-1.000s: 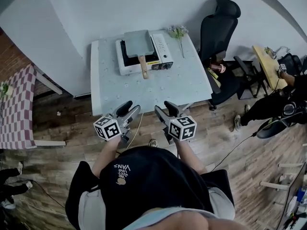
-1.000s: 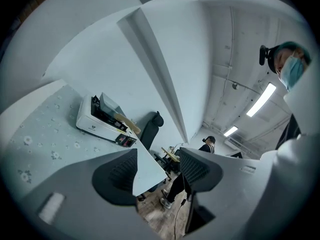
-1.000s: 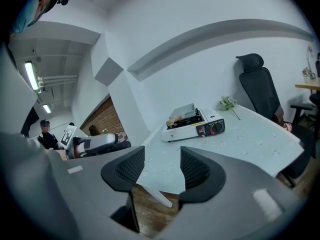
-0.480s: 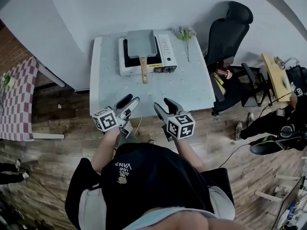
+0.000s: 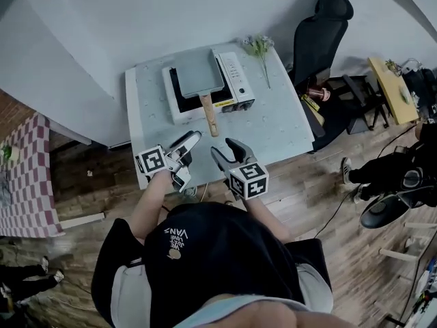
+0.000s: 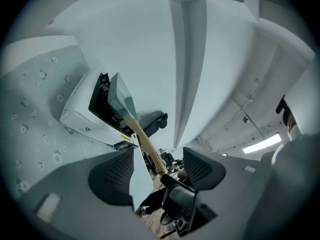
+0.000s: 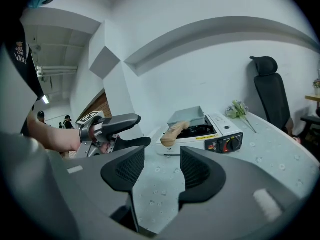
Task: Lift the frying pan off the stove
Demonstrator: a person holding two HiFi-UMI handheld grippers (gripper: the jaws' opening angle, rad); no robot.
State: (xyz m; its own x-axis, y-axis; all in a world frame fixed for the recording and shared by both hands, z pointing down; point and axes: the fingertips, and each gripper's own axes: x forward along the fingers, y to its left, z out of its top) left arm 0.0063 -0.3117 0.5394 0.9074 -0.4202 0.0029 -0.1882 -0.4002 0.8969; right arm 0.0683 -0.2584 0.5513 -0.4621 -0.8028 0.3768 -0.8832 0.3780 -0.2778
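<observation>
The left gripper [image 6: 159,160] has its jaws spread wide. They have just been opening, and nothing is pinched between them. The right gripper [image 7: 162,165] is likewise parted and empty, with only the pale dotted tabletop [image 5: 276,121] showing through its gap. Both point at the same target: the light wooden handle [image 5: 209,113] of the grey square frying pan [image 5: 198,72]. The handle's long axis runs straight back toward the tools, and its free end overhangs the front of the white portable gas stove [image 5: 230,67], on which the pan sits. From above, that end lies just ahead of both tips, slightly right of the left pair and slightly left of the right pair. Neither gripper looks clearly nearer.
</observation>
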